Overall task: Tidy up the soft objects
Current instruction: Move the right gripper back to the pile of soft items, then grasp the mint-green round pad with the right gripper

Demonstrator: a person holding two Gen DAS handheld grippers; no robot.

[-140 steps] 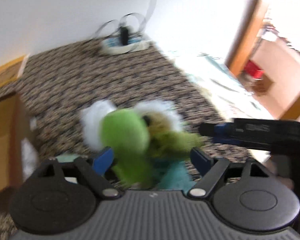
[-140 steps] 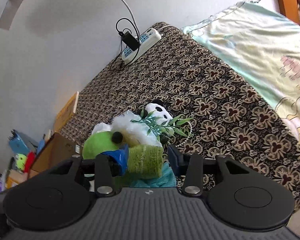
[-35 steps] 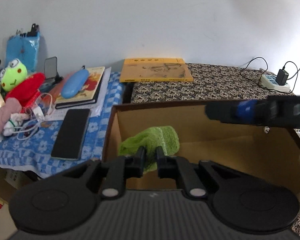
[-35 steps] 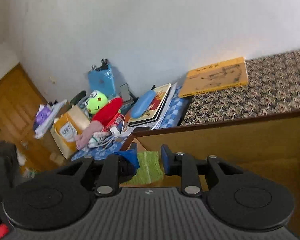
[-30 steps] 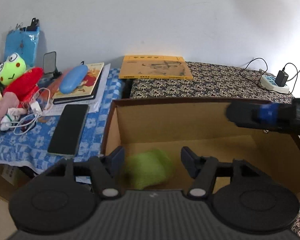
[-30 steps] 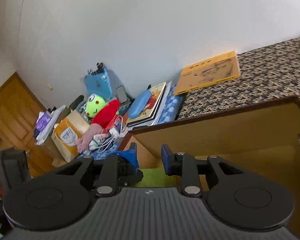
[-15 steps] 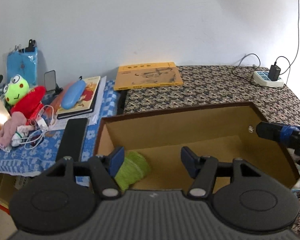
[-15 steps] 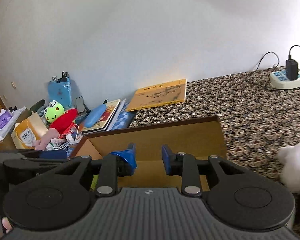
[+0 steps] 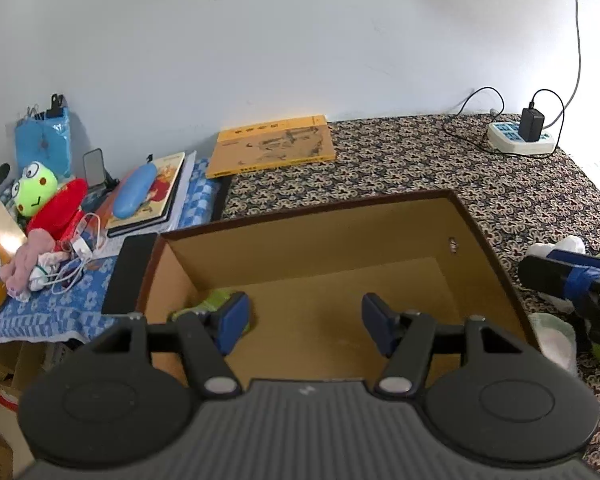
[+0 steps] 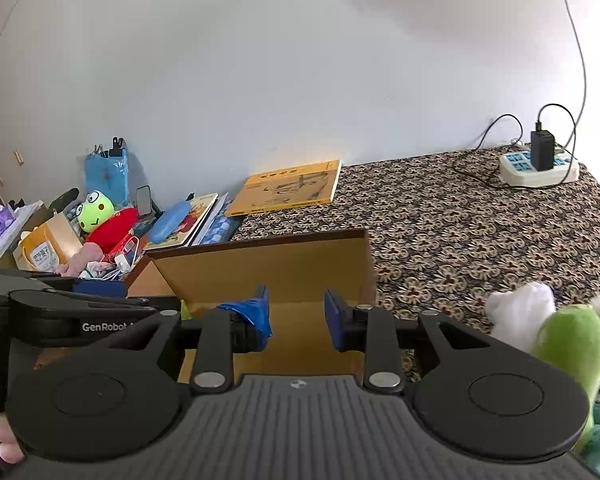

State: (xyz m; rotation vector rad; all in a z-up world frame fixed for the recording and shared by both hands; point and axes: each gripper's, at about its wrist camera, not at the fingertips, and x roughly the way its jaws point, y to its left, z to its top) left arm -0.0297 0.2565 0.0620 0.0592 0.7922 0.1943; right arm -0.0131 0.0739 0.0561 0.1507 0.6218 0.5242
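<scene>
A green knitted cloth [image 9: 214,300] lies in the near left corner of the open cardboard box [image 9: 320,248], half hidden behind my left finger. My left gripper [image 9: 306,316] hovers over the box, open and empty. My right gripper [image 10: 296,316] is above the box's [image 10: 260,268] right end; its jaws are opening with nothing between them. It shows in the left wrist view as a black bar [image 9: 560,276] right of the box. A green plush toy [image 10: 568,344] and white fluff [image 10: 520,308] lie on the patterned cover to the right.
A yellow book [image 9: 272,148] and a power strip [image 9: 520,140] with cables lie on the cover behind the box. Left of the box a blue checked cloth holds a phone [image 9: 128,272], books, a blue case [image 9: 134,192], a frog toy [image 9: 36,188] and cables.
My left gripper opened and let the green cloth drop into the box. Both grippers then drew back and swung right; the plush toys came into the right wrist view.
</scene>
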